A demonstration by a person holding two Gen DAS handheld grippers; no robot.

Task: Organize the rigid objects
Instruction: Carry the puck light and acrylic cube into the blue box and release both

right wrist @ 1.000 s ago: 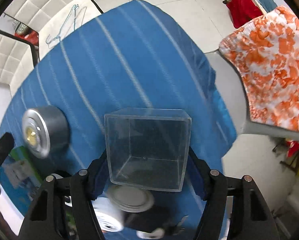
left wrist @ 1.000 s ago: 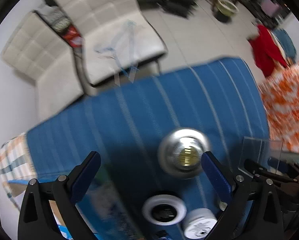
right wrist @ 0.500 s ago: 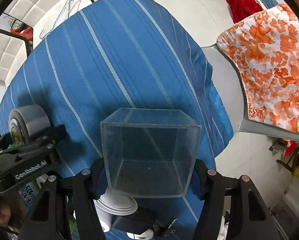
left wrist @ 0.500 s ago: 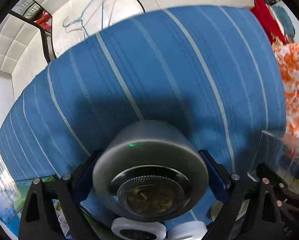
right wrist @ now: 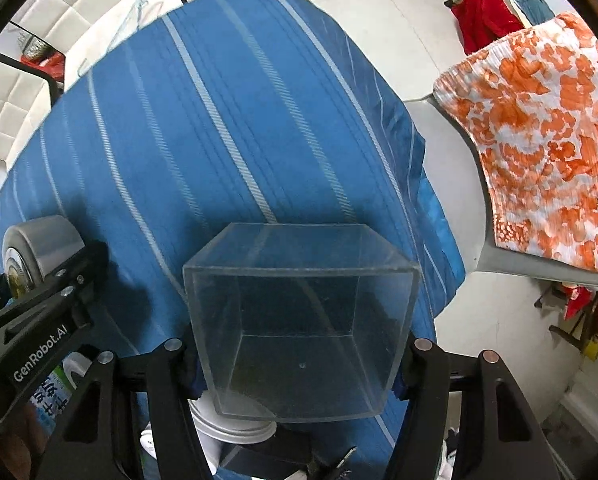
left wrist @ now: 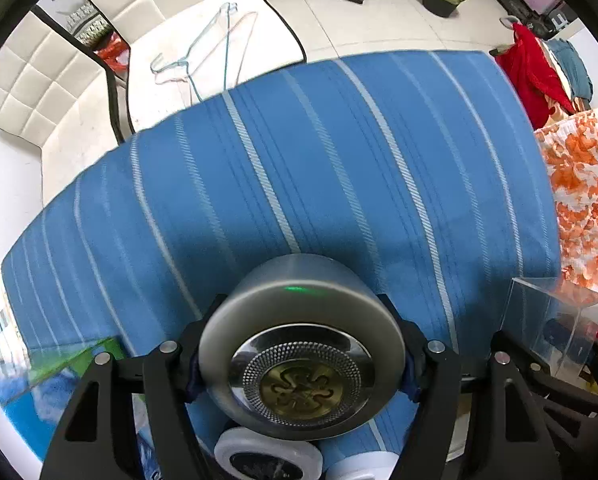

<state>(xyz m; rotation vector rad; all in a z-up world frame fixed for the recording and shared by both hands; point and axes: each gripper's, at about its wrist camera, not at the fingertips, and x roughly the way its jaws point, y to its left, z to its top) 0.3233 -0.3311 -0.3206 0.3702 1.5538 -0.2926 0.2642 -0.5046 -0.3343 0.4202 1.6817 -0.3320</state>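
Nearest to us, between our left gripper's fingers, sits the round silver tin. The jaws have just been closing on it, and the blue pads now appear to press its sides, so we judge it gripped. Just behind the fingertips, towards the wrist, lie two white round containers, and to the left of the fingers a green-and-blue packet.

Our right gripper is clamped on the clear plastic box, which stands open-topped between the pads, with a white lid and some dark small things under it, too cramped to name. In the right wrist view the left gripper and its tin show off to the left of the box, near but apart.

Beyond both sets of fingers the blue striped cloth lies bare.

As we read it, the sorting is at an early stage: the box holds nothing yet, the tin is only just taken, and the white containers and packet are not yet placed.
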